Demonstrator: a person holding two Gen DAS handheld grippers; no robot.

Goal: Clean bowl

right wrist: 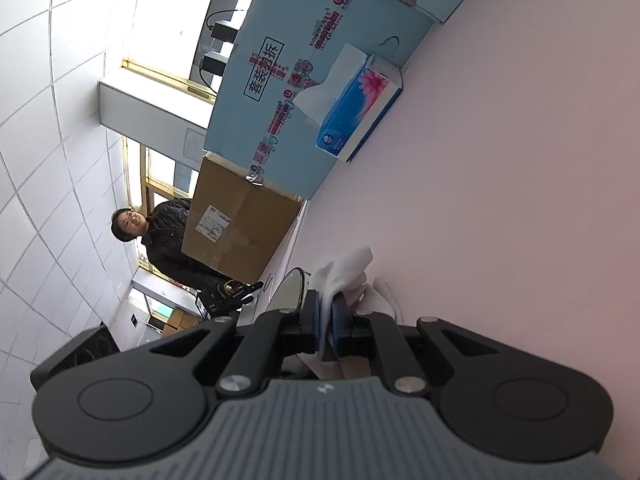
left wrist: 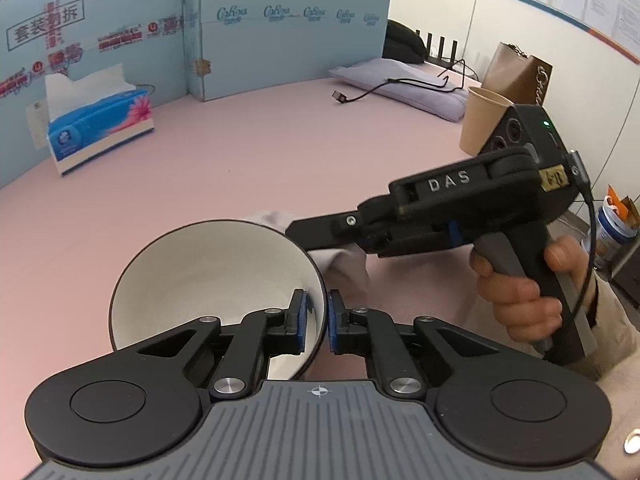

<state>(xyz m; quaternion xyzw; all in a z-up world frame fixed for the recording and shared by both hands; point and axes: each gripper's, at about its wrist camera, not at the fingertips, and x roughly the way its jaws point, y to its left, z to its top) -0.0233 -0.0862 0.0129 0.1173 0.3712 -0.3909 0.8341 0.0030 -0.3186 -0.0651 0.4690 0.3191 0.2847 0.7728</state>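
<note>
Above a pink table (left wrist: 280, 152), the left gripper (left wrist: 318, 320) clamps its blue pads on the near rim of a white, dark-edged bowl (left wrist: 208, 280), holding it tilted, one pad inside and one outside the wall. The right gripper (right wrist: 327, 322), held in a hand (left wrist: 520, 292), has its fingers pressed together on a crumpled white tissue (right wrist: 340, 272) just beside the bowl's rim. A tissue box (left wrist: 100, 128) stands well apart, near a blue partition (left wrist: 280, 40).

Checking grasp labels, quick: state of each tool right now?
Left tool: closed on the bowl wall, one pad inside, one outside.
Right tool: closed on a white tissue, just beside the bowl's rim.
</note>
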